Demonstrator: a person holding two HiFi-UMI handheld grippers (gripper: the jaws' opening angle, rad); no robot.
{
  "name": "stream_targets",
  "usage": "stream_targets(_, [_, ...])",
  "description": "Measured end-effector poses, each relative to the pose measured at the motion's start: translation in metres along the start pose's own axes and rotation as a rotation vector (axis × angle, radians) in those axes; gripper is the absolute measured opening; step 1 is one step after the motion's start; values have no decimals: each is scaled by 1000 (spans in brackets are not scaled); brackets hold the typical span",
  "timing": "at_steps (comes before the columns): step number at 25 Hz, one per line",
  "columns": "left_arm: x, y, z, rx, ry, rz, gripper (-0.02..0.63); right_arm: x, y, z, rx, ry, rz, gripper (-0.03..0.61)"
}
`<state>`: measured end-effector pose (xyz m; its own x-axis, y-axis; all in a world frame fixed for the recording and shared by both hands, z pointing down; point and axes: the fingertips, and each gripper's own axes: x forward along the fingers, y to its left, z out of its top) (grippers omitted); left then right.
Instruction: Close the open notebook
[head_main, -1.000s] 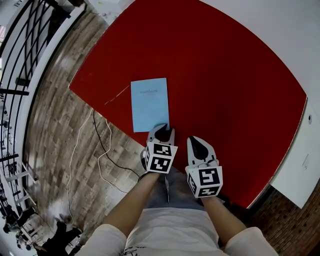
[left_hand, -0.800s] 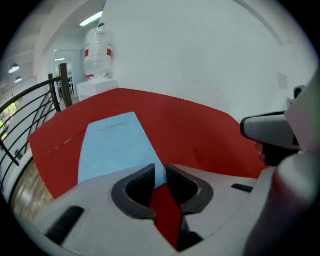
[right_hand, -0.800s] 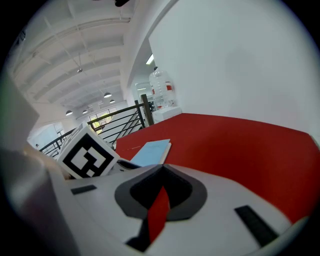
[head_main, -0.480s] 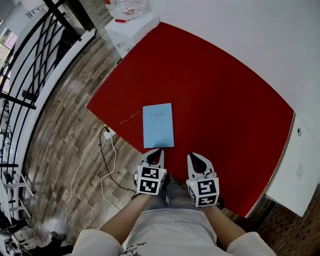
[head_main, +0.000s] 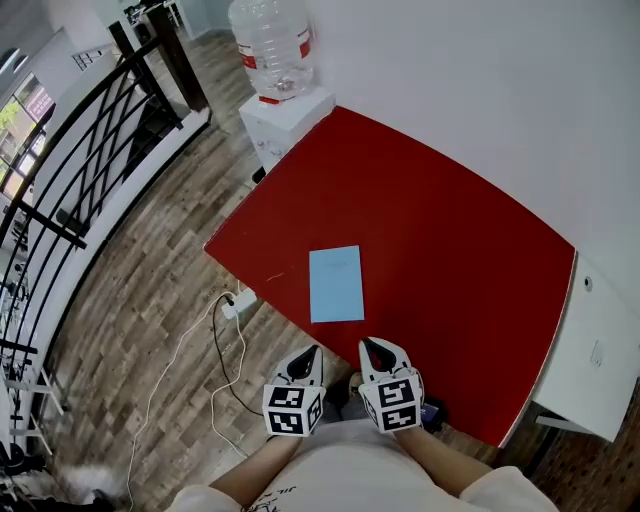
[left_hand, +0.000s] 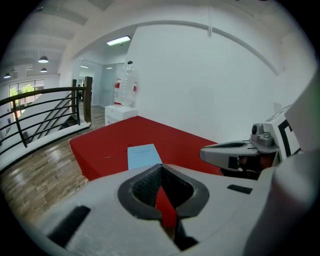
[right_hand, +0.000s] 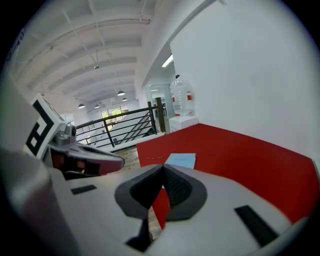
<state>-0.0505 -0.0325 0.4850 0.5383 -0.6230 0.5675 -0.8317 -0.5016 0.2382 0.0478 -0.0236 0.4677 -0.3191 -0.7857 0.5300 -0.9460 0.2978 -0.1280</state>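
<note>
The light-blue notebook (head_main: 336, 284) lies shut and flat on the red desk (head_main: 450, 260), near the desk's front edge. Its long axis runs away from us. It sits straight ahead of both tongs, about midway between their lines, so neither hand is clearly the nearer. The left tongs (head_main: 312, 352) and the right tongs (head_main: 372, 346) hang close to our body, just off the desk's front edge. Each pair is closed on nothing. A second ago the left tongs stood open at the notebook's near edge. Since then they have closed, and both pairs have drawn back, clear of the cover. We judge the closing done.
</note>
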Motion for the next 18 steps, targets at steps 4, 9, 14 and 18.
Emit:
stream_targets(4, [-18,17,8,24,-63,58,6,5,21,8,8,1,22,5])
stream_targets(9, [-37,27,8,41,-91,83,6,7,50,12,20,-5,73,5])
stream_targets(14, [-44,29,10,60,-102,78,6,5,67,14,-4,-8,96,5])
stream_targets(18, [-43,27,10,68,-104,58,6,4,73,12,-19,-3,95,5])
